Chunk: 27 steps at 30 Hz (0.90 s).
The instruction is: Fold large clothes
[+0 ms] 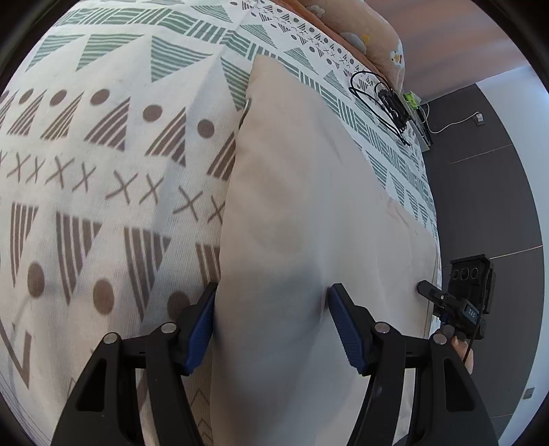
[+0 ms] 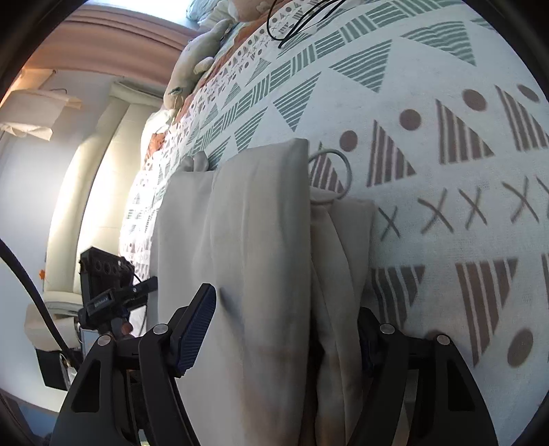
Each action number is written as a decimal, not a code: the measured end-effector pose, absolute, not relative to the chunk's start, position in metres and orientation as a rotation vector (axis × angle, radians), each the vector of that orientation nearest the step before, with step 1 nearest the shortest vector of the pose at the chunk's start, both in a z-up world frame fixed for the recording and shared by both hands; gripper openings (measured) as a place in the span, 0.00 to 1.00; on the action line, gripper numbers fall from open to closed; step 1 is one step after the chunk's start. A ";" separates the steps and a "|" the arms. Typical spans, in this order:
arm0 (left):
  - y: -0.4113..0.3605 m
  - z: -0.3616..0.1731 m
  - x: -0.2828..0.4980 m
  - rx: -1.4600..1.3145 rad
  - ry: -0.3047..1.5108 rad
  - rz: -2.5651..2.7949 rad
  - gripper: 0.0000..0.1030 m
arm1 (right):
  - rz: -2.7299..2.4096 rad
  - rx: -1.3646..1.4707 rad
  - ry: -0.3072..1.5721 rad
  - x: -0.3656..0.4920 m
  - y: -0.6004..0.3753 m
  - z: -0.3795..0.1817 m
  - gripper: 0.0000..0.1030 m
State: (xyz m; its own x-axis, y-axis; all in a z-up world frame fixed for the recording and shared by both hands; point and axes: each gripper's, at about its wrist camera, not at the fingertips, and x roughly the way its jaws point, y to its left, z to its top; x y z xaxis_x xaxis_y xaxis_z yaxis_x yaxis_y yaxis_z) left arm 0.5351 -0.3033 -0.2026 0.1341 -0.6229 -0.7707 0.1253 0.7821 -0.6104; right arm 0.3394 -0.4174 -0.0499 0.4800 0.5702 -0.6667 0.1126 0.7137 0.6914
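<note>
A beige folded garment [image 1: 302,206] lies lengthwise on a patterned bedspread [image 1: 103,154]. My left gripper [image 1: 271,302] straddles its near end, both blue pads pressing into the bulging cloth. In the right wrist view the same garment [image 2: 247,223] shows two folded layers and a drawstring loop [image 2: 343,164]. My right gripper [image 2: 286,302] has the cloth between its jaws. The left finger's pad [image 2: 197,329] stands mostly clear of the fabric, while cloth hides the right finger. Each gripper appears in the other's view: the right gripper [image 1: 463,298] and the left gripper [image 2: 106,291], both at the bed's edge.
Black cables [image 1: 384,99] with a small device lie on the bedspread [image 2: 446,103] near its far edge, also as cables [image 2: 295,20]. A plush toy [image 2: 192,65] and an orange pillow [image 1: 370,34] sit at the bed's head. Dark floor [image 1: 480,206] borders the bed.
</note>
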 end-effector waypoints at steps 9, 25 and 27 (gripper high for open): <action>-0.313 -0.194 0.557 -0.422 1.294 -0.542 0.63 | 0.273 0.694 1.014 0.350 -0.404 -0.048 0.19; -0.318 -0.184 0.570 -0.400 1.262 -0.552 0.29 | 0.361 0.751 0.880 0.309 -0.399 -0.025 0.10; -0.317 -0.174 0.563 -0.399 1.229 -0.569 0.23 | 0.368 0.713 0.863 0.303 -0.387 -0.010 0.10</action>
State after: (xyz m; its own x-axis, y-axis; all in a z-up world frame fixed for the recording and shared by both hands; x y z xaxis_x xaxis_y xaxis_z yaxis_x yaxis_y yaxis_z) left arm 0.5627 -0.3168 -0.1735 0.2251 -0.6053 -0.7635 0.1910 0.7959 -0.5746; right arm 0.3034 -0.3871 -0.0105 0.6087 0.5619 -0.5601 -0.0146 0.7138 0.7002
